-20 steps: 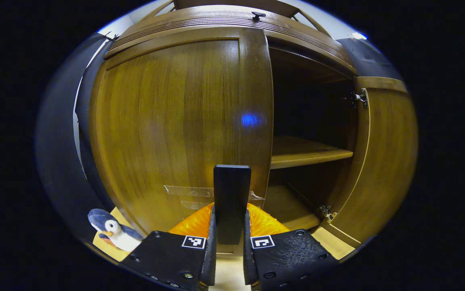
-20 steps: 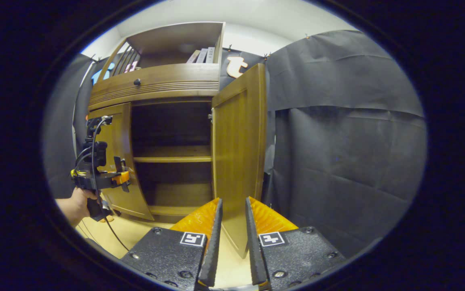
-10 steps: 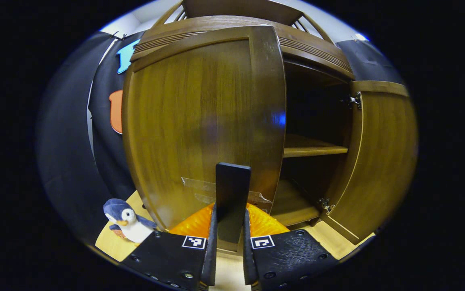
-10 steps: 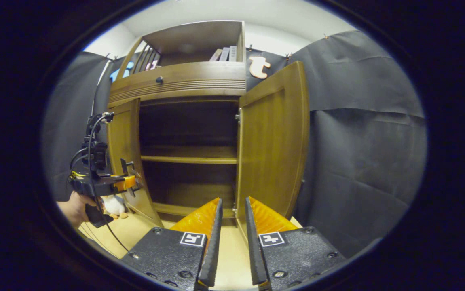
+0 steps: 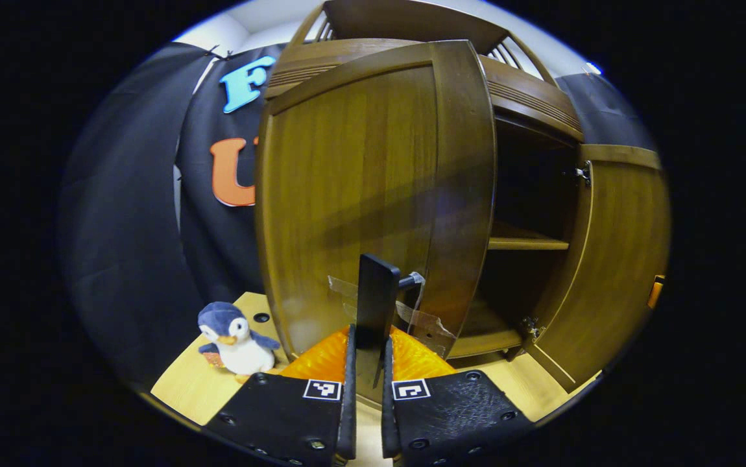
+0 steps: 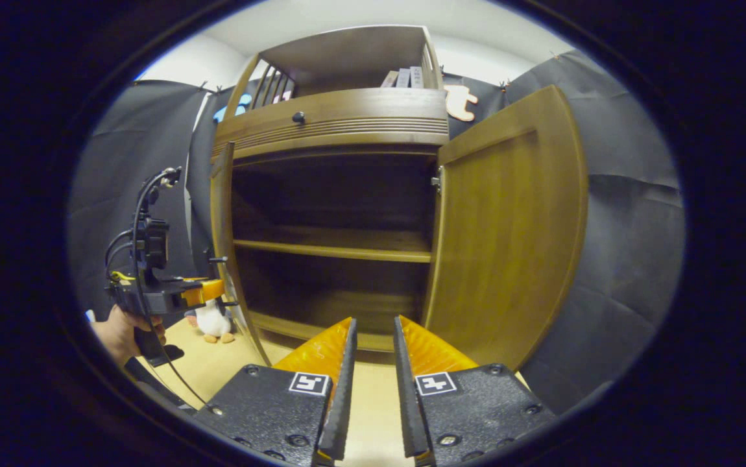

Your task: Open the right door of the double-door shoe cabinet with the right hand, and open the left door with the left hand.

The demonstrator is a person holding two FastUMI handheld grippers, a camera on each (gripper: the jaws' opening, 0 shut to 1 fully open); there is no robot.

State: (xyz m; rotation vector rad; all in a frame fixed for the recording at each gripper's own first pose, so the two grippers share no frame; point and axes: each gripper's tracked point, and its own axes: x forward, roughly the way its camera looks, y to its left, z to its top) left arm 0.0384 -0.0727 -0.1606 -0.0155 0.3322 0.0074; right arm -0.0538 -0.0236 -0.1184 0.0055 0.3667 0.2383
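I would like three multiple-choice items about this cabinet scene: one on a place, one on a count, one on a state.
1. Where does the penguin toy stand?
A. on the floor beside the left door
B. on the shelf
C. on top of the cabinet

2. How many cabinet doors are open?
A. none
B. one
C. two

3. What is the left gripper doing?
A. hanging free
B. gripping the door handle
C. holding the toy

Answers: 1 A, it stands on the floor by the door. 2 C, the right door is swung out too. 3 B, both fingers press the handle.
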